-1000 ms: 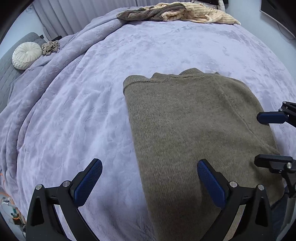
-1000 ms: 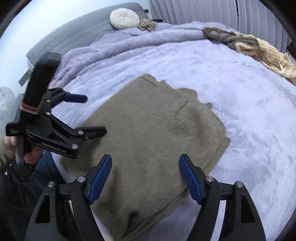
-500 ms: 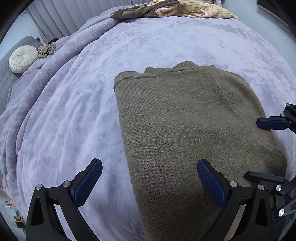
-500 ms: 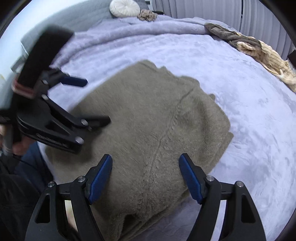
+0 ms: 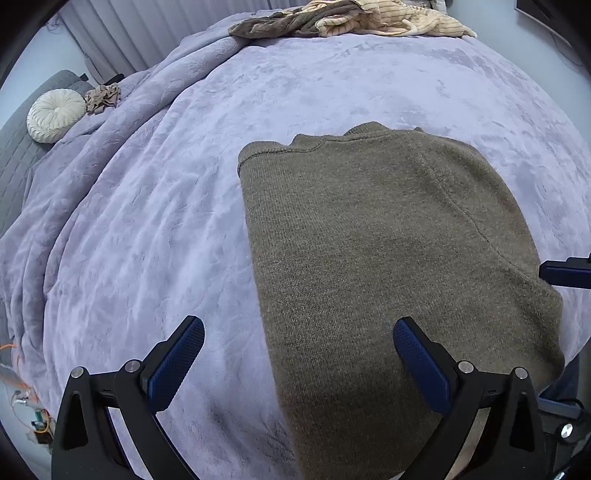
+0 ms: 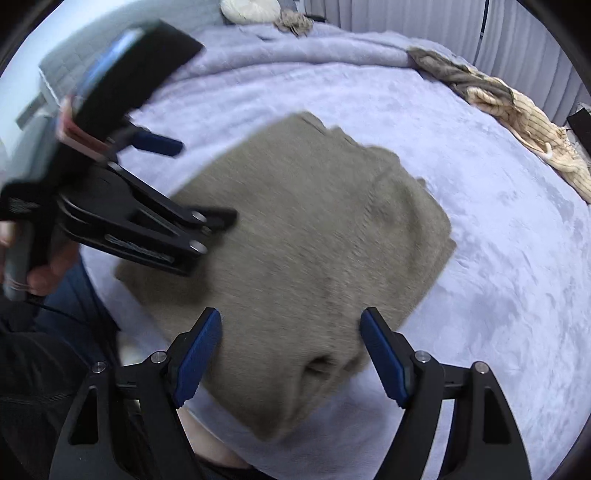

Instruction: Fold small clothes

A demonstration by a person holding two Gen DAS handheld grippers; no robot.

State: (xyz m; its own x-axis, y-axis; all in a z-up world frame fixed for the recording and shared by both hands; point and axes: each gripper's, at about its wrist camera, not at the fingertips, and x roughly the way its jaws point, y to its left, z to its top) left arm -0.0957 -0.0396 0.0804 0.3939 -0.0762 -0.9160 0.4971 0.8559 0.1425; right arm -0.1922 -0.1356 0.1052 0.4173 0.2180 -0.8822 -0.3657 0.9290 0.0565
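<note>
**Inspector:** Across the bed lies a lilac plush blanket (image 5: 332, 85), smooth over the middle and rumpled in long folds along its left side. Report the garment.

**Assistant:** An olive-brown knitted sweater (image 5: 388, 258), folded into a rough rectangle, lies flat on the blanket at the near edge, ribbed neckline toward the far side. Its near end hangs slightly over the bed's edge.

**Inspector:** Left gripper?

**Assistant:** The left gripper (image 5: 295, 354) hovers over the sweater's left edge, blue pads spread wide, pinching nothing. One pad is over bare blanket, the other over knit.

**Inspector:** Right gripper?

**Assistant:** The right gripper (image 6: 290, 354) hangs over the sweater's near right corner, jaws apart and empty. That view is motion-blurred.

**Inspector:** Surroundings?

**Assistant:** At the far edge of the bed sits a heap of clothes (image 5: 351, 18), grey-brown and cream striped. To the far left, a round cream pleated cushion (image 5: 55, 114) rests on a grey quilted headboard (image 5: 14, 155), a crumpled beige cloth (image 5: 103, 98) beside it. Pale pleated curtains (image 6: 424, 18) close the far wall.
</note>
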